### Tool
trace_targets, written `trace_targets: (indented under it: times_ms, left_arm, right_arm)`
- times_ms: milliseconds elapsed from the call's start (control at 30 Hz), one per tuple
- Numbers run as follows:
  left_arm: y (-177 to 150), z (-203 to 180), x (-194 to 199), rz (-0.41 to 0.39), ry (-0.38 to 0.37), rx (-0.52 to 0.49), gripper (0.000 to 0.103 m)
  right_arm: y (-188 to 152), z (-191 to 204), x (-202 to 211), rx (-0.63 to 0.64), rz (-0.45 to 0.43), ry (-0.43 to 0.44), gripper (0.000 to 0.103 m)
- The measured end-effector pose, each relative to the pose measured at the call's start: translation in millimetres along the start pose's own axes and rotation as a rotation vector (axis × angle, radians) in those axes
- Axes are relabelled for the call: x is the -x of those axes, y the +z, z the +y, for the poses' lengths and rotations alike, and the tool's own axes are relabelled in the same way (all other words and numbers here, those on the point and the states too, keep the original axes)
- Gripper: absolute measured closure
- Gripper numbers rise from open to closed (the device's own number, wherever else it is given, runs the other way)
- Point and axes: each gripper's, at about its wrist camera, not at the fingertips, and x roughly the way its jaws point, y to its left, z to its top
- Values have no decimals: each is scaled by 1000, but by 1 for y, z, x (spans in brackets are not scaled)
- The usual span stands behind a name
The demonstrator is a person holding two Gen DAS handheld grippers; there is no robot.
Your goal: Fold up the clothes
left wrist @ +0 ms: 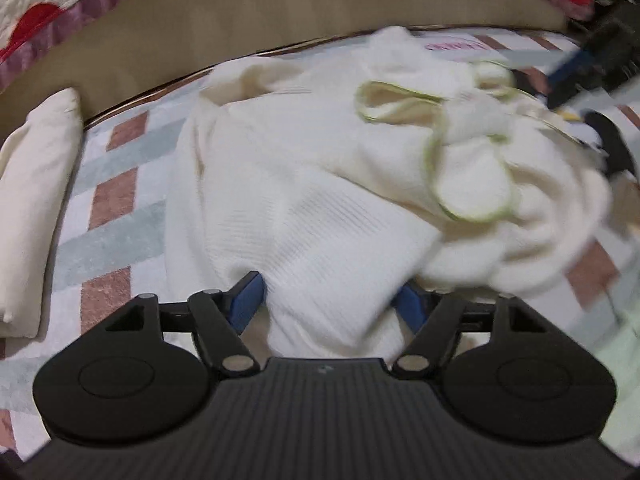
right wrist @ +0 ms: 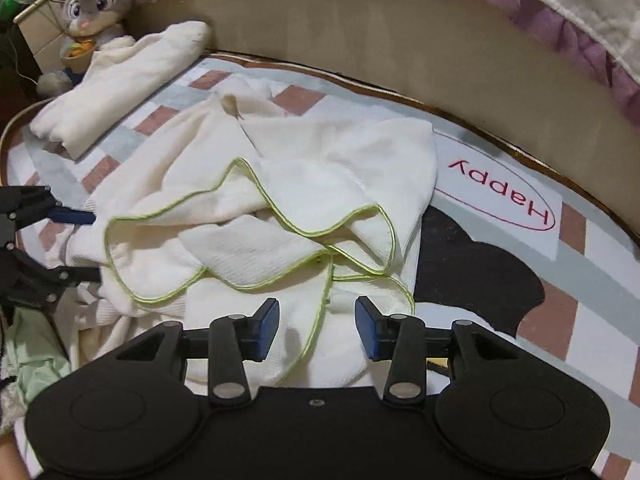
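A cream garment with thin green trim lies crumpled on the checked mat; its trimmed edges curl in loops in the right wrist view. My left gripper stands open at the garment's near end, a thick fold lying between its blue pads. My right gripper is open too, low over a green-trimmed flap that runs between its pads without being pinched. The left gripper also shows at the left edge of the right wrist view, its fingertips at the garment's side.
A folded cream cloth lies at the mat's far left, beside a plush rabbit. A tan padded wall curves behind the mat under a quilt with a purple ruffle. A "Happy" label and a pale green cloth are nearby.
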Motion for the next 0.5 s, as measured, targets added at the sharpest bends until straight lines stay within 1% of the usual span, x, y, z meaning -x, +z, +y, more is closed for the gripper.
trace_targets:
  times_ms: [33, 67, 200, 233, 333, 367, 400, 433, 467, 500]
  left_arm:
    - [2, 4, 0, -7, -6, 3, 92]
    - [5, 6, 3, -25, 5, 2, 93]
    - [24, 10, 29, -135, 102, -23, 94]
    - [32, 18, 36, -169, 126, 4, 94]
    - [61, 64, 59, -285, 191, 179, 94]
    - [68, 84, 66, -320, 225, 250, 94]
    - [71, 100, 69, -351, 275, 296, 94]
    - [70, 114, 69, -375, 332, 326, 94]
    - [67, 126, 68, -385, 371, 349, 94]
    - [59, 136, 62, -369, 375, 387, 94]
  right_arm:
    - [1, -2, -5, -6, 1, -9, 56]
    - [2, -5, -10, -12, 2, -11, 56]
    - [8, -14, -21, -13, 8, -24, 56]
    - [11, -15, -22, -8, 8, -31, 56]
    - [21, -21, -19, 1, 6, -42, 55]
    - [25, -23, -17, 0, 1, -41, 55]
    - [27, -24, -15, -10, -5, -33, 55]
    - [28, -25, -13, -24, -11, -22, 55]
    - [29, -25, -11, -38, -17, -14, 55]
    - [27, -23, -11, -39, -18, -12, 55]
